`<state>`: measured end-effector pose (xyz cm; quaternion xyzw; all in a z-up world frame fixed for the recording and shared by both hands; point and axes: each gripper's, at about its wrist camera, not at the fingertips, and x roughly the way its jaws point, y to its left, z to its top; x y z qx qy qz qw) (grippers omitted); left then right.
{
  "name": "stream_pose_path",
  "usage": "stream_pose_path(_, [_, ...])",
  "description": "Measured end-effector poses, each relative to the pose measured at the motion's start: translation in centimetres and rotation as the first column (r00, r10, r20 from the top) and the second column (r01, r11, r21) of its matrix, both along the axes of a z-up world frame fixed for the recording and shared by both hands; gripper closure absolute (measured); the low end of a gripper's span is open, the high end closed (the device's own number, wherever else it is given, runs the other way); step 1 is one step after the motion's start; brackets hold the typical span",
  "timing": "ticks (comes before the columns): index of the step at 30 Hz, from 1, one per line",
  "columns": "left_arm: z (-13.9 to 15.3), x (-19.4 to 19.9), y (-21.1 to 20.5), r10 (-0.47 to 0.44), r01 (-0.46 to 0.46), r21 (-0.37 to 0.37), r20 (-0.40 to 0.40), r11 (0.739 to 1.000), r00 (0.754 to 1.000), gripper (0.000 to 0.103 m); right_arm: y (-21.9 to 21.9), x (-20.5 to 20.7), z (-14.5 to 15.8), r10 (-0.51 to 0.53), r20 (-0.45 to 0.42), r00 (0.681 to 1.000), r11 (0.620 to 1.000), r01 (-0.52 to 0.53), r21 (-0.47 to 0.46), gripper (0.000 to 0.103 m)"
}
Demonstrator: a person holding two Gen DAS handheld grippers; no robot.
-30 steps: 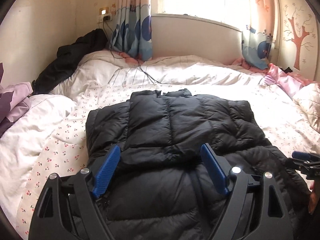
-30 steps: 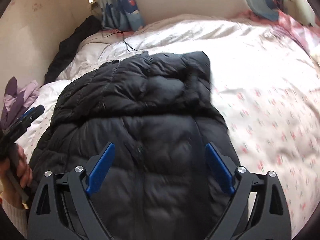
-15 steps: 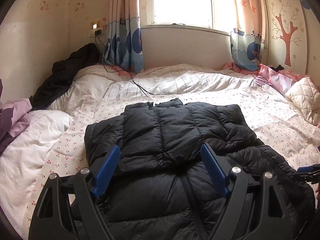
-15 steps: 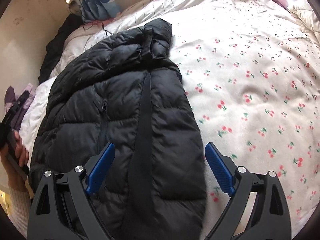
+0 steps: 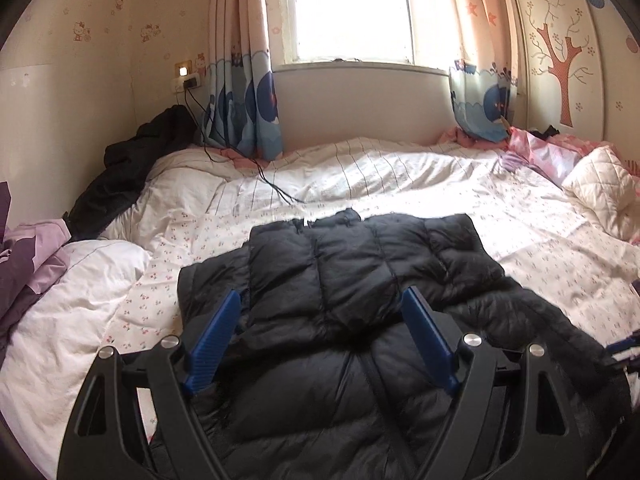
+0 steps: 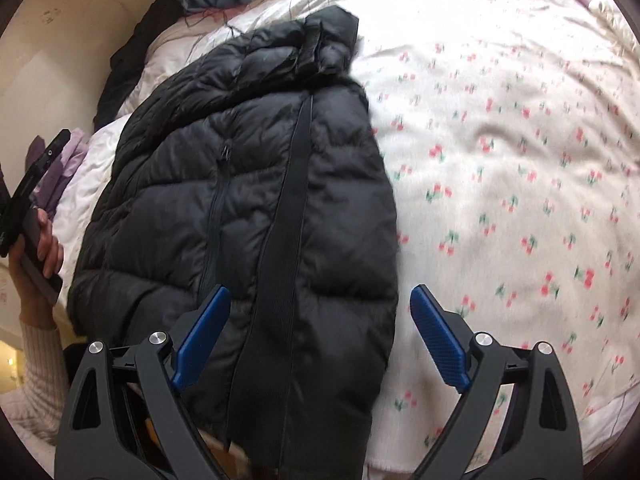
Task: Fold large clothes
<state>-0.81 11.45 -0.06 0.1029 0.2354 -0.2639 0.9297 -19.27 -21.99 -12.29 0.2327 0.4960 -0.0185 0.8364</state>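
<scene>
A black puffer jacket (image 5: 360,288) lies on the bed, partly folded, with a sleeve laid across its front. It also shows in the right wrist view (image 6: 248,184), zipper strip running down its middle, collar at the far end. My left gripper (image 5: 320,320) is open and empty, held above the jacket's near part. My right gripper (image 6: 320,320) is open and empty, above the jacket's lower right edge. The left gripper's body (image 6: 36,176) shows at the left edge of the right wrist view, in a hand. A tip of the right gripper (image 5: 624,350) shows at the right edge.
The bed has a white cherry-print cover (image 6: 500,160). A white pillow (image 5: 68,300), purple cloth (image 5: 24,260) and a dark garment (image 5: 132,168) lie at the left. A quilted pillow (image 5: 600,192) is at the right. A cable (image 5: 276,188) trails from the wall socket.
Both grippers have pulled back and tilted. The left view now sits higher and farther from the jacket. The right gripper has swung to the jacket's lower right edge. The jacket lies still.
</scene>
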Motion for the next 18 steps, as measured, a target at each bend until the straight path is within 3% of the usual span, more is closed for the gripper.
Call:
stream_pose_path(3, [-0.4,-0.5,3.5,-0.004,0.004,-0.001,-0.079,1.000,0.997,0.023,0.0,-1.3,0.3,0.031,-0.007,0.999,0.999,-0.031,0.026,0.015])
stream_pose_path(7, [-1.3,-0.4,12.8,0.072,-0.080,-0.020,-0.249,0.997,0.966,0.020,-0.2,-2.3,0.6,0.065,-0.019,0.998,0.995,-0.064,0.073,0.015])
stream_pose_path(9, [-2.2,0.2,17.7,0.100,-0.138,-0.078,-0.373,0.987,0.922,0.016,-0.3,-2.4,0.9,0.076,-0.017,0.997,0.994,-0.074,0.086,0.015])
stream_pose_path(12, [-5.1,0.3,24.1,0.135,-0.257,-0.143,-0.563,0.956,0.815,0.015,0.0,-2.1,1.1,0.096,-0.011,0.995,0.990,-0.094,0.102,0.015])
stream_pose_path(13, [-6.4,0.0,25.7,0.157,-0.291,-0.129,-0.606,0.948,0.780,0.015,0.1,-1.8,1.1,0.103,-0.011,0.995,0.989,-0.101,0.109,0.015])
stream_pose_path(15, [-8.0,-0.8,26.9,0.184,-0.319,-0.106,-0.632,0.942,0.753,0.015,0.2,-1.4,0.7,0.109,-0.017,0.994,0.986,-0.106,0.132,0.015])
stream_pose_path(18, [-10.6,-2.2,27.5,0.101,-0.306,-0.171,-0.705,0.937,0.702,0.015,0.4,-1.1,-0.1,0.105,-0.034,0.994,0.983,-0.099,0.152,0.015])
